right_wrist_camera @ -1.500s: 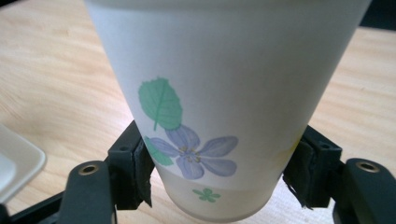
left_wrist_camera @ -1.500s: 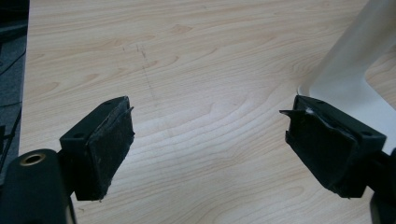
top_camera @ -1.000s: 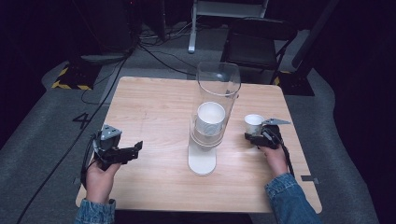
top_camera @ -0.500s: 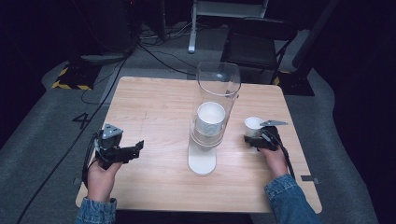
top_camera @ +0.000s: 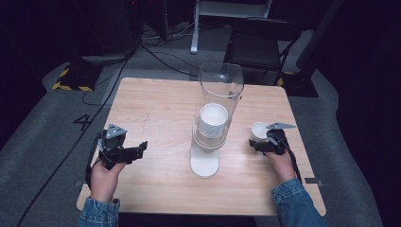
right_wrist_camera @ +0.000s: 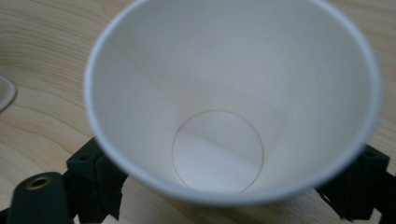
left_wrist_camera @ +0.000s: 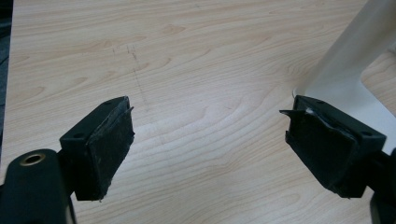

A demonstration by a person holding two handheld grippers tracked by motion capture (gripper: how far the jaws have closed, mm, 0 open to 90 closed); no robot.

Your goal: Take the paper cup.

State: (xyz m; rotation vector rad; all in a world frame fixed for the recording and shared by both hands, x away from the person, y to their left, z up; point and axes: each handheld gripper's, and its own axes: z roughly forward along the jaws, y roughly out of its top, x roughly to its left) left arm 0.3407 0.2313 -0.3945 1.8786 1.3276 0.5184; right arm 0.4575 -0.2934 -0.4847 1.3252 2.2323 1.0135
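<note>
A clear tube dispenser [top_camera: 220, 94] on a white base [top_camera: 204, 163] stands mid-table and holds stacked white paper cups [top_camera: 213, 119]. To its right, my right gripper [top_camera: 261, 142] is shut on a single white paper cup [top_camera: 259, 130]; the right gripper view looks straight into that empty cup [right_wrist_camera: 224, 102], with a jaw at each side of it. At the table's left, my left gripper [top_camera: 138, 150] is open with nothing between its jaws. In the left gripper view the gripper [left_wrist_camera: 208, 140] hangs over bare wood, with the dispenser's white base [left_wrist_camera: 345, 79] at the right.
The wooden table [top_camera: 156, 109] has bare room left of the dispenser and along the far side. A dark chair [top_camera: 257, 42] and cables lie on the floor beyond the far edge. Black-and-yellow tape [top_camera: 71, 85] marks the floor at the left.
The right gripper and its cup have shifted slightly left toward the dispenser. The left gripper has barely moved.
</note>
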